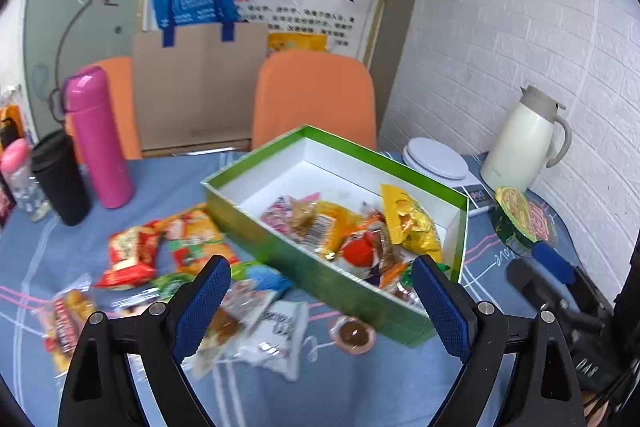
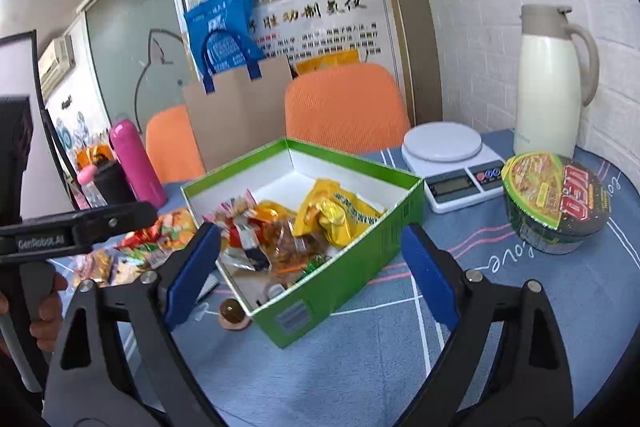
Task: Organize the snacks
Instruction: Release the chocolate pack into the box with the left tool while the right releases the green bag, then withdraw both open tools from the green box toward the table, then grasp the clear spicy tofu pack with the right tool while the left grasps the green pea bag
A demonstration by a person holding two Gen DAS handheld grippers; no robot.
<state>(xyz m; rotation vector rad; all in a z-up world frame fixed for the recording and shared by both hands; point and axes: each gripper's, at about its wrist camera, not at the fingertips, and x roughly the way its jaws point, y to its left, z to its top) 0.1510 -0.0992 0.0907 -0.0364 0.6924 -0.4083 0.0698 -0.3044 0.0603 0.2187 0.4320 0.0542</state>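
A green box with a white inside sits mid-table and holds several snack packets, among them a yellow bag. More snack packets lie loose on the cloth left of the box, and a small jelly cup stands by the box's near wall. My left gripper is open over the box's near edge, holding nothing. My right gripper is open too, above the box's near corner, with nothing between its blue pads.
A pink bottle, a black cup, a kitchen scale, a cream jug and a noodle bowl stand around the box. Two orange chairs and a cardboard sheet lie beyond. A hand holds the other gripper at left.
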